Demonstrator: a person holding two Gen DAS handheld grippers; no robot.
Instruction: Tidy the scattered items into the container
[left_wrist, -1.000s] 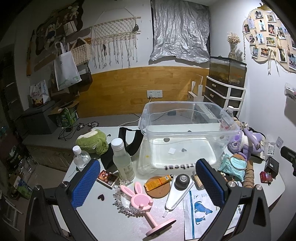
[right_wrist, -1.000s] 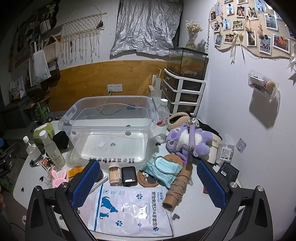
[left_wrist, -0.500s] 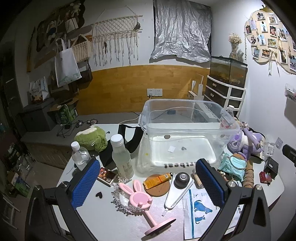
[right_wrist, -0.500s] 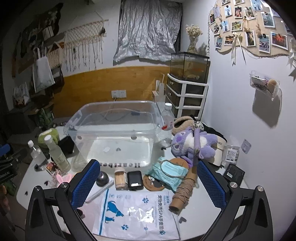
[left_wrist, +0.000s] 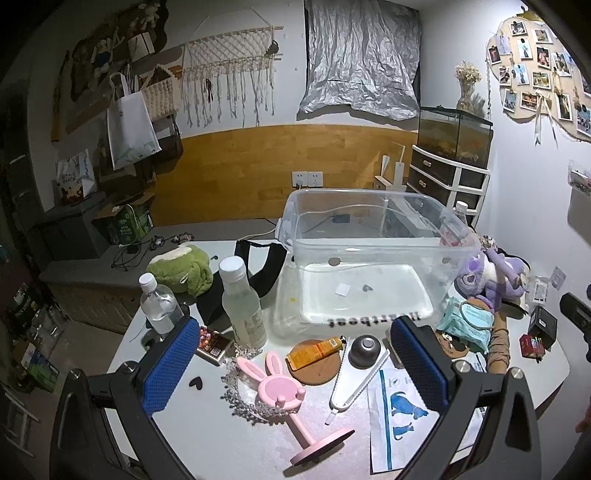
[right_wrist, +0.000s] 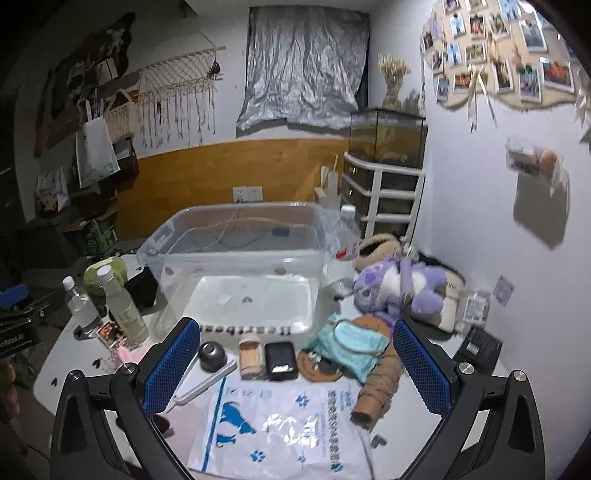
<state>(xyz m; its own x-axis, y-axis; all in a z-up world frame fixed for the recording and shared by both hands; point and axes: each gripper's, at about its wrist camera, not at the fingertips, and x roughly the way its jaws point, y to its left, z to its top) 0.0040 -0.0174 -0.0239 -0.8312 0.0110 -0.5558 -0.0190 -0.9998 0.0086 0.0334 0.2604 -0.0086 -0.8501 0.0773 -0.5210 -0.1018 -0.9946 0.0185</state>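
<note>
A clear plastic bin (left_wrist: 373, 236) stands at the back of the white table, and also shows in the right wrist view (right_wrist: 236, 254). In front of it lie a pink rabbit mirror (left_wrist: 280, 387), an orange tube (left_wrist: 317, 349) on a cork coaster, a black dome (left_wrist: 365, 350), two bottles (left_wrist: 243, 306), a green plush (left_wrist: 181, 271), a purple plush (right_wrist: 399, 284), a mask pack (right_wrist: 351, 343), a black case (right_wrist: 280, 360) and a pet-wipes pouch (right_wrist: 288, 424). My left gripper (left_wrist: 295, 369) is open and empty above the mirror. My right gripper (right_wrist: 295, 369) is open and empty above the pouch.
A white drawer unit with a fish tank (right_wrist: 384, 155) stands at the back right. A brown yarn roll (right_wrist: 380, 384) and small black boxes (right_wrist: 478, 347) lie at the table's right. A grey bench (left_wrist: 92, 258) with clutter runs along the left wall.
Both grippers have shifted a little and the right view has drawn slightly back and left. Nothing on the table has moved. Both stay open.
</note>
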